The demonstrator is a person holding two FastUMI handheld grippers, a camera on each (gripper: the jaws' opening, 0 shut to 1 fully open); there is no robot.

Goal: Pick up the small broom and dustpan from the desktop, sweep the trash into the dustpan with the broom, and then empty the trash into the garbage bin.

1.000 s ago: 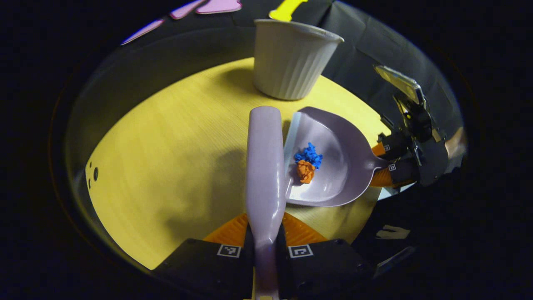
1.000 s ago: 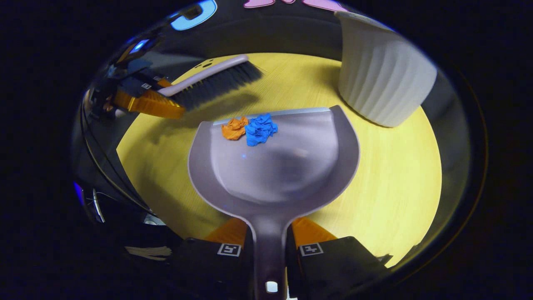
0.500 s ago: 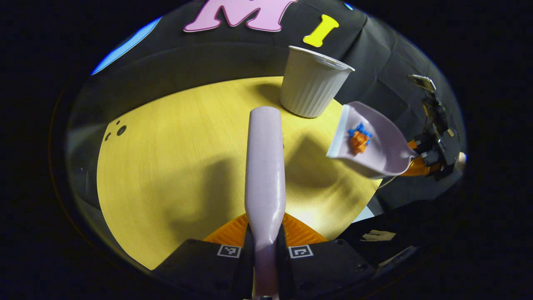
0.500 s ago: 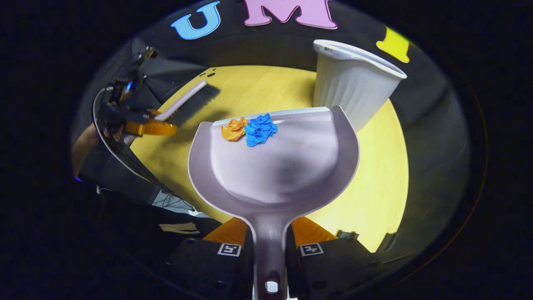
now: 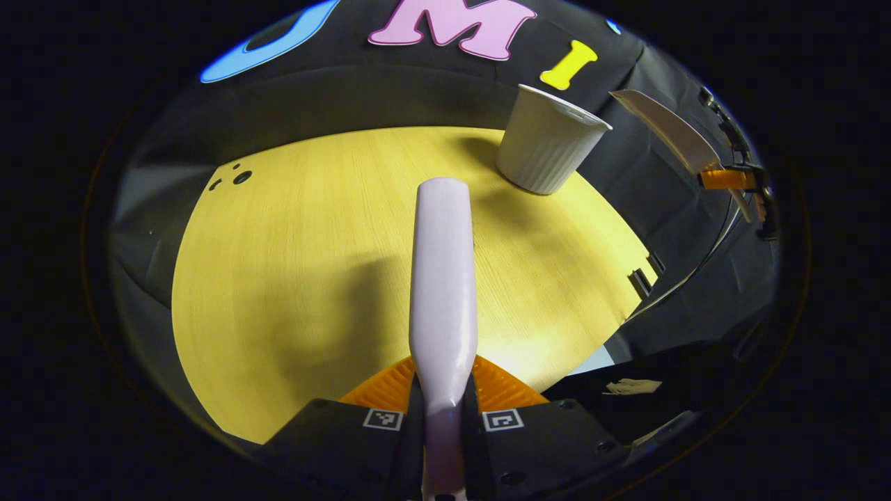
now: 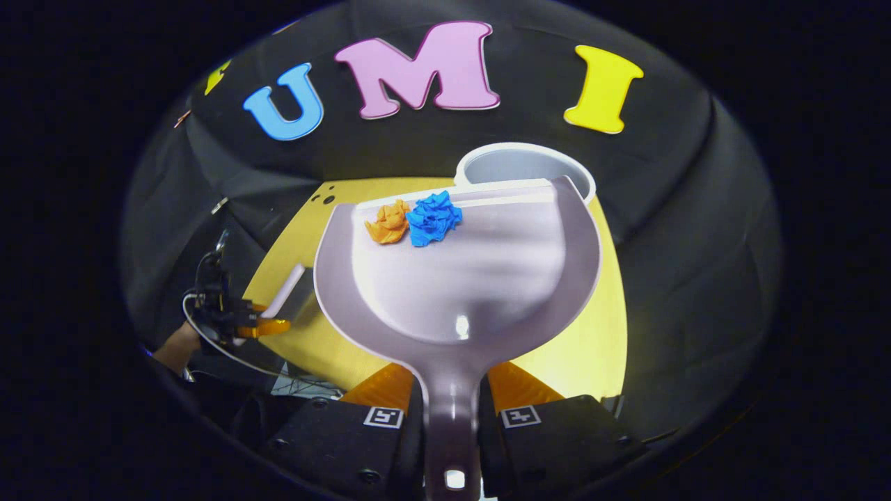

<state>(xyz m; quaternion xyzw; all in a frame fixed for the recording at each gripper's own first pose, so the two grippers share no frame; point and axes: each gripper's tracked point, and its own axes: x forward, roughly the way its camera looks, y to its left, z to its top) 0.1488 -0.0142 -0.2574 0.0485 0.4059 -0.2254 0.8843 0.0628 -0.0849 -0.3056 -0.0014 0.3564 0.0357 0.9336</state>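
Holding dustpan (image 6: 456,278) level, seemingly above bin (image 6: 525,163); right claw (image 6: 451,390) clamped.

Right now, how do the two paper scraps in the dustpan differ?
The blue scrap looks a bit bigger than the orange scrap. The blue scrap lies nearer the middle of the dustpan's front lip, while the orange scrap lies toward its left corner in the right gripper view. Both are crumpled, touch each other, and rest at the lip of the dustpan, which the right gripper holds by the handle in front of the bin.
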